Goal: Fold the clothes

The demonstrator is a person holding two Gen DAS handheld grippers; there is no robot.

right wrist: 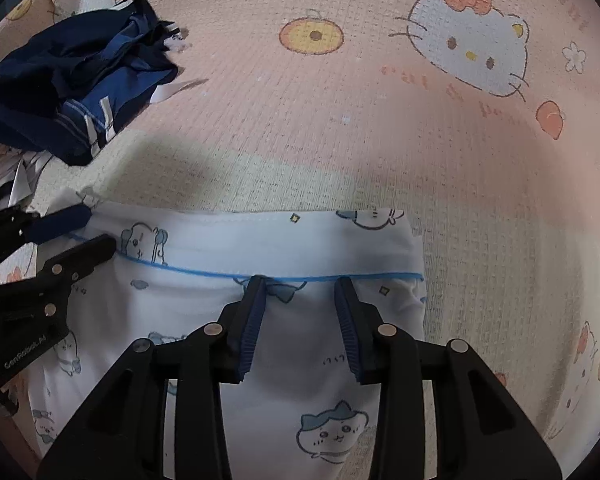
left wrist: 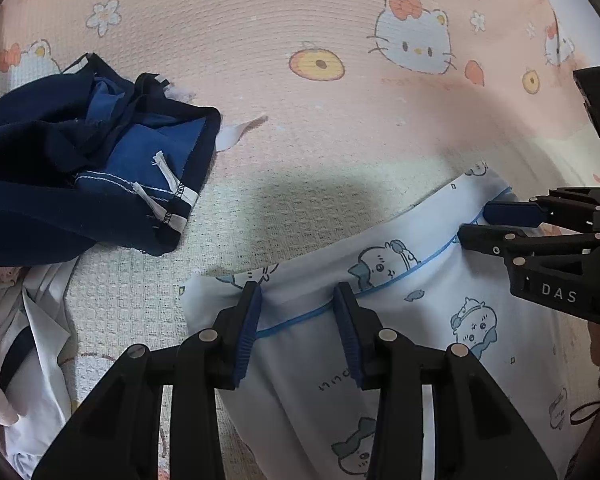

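Where both claws hang parted over white printed garment (right wrist: 260, 240), navy clothes heap (left wrist: 80, 168) lies well apart, upper left.

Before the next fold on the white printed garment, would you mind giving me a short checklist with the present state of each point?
1. Left claw open, pads not pressing on the cloth: ok.
2. Right claw open, likewise free: ok.
3. Folded top band of the white printed garment lying flat along its blue piping: ok.
4. Both claws at that band, apart from each other: ok.
5. Navy garment lies off to the side, not touching the white one: ok.
6. Near hem of the white garment straight: cannot tell, hidden under the claws.
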